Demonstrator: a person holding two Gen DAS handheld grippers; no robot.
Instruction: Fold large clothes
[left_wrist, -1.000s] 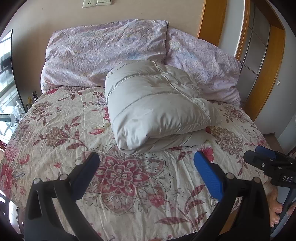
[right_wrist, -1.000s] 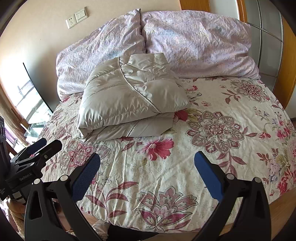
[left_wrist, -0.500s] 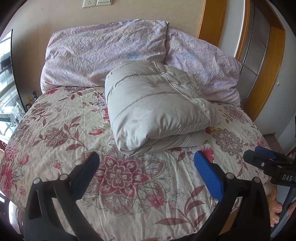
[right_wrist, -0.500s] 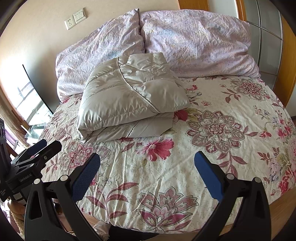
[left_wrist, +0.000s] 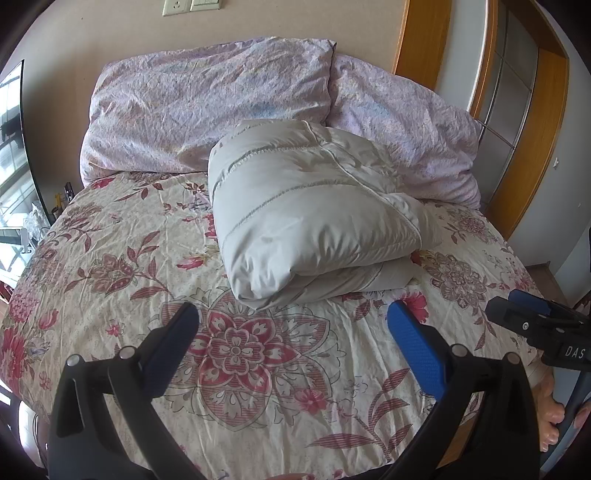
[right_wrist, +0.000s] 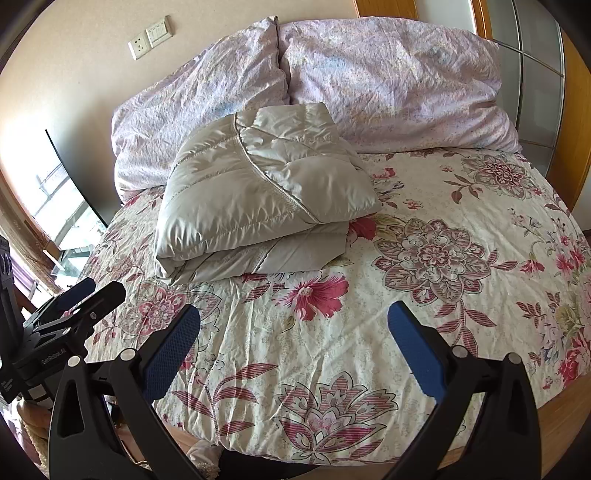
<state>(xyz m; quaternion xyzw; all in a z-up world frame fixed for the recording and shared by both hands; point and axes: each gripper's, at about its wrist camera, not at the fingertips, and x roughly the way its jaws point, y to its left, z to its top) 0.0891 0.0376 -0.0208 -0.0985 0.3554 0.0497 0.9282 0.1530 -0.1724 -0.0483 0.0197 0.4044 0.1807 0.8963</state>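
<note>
home bedroom | bed (left_wrist: 110, 258), pillows (right_wrist: 388, 81) (floral cover)

- We count one folded grey padded jacket (left_wrist: 314, 214) on the bed (left_wrist: 110, 258).
- We count two lilac pillows (right_wrist: 399, 85).
- We count two grippers: left gripper (left_wrist: 291, 332), right gripper (right_wrist: 293, 326).
</note>
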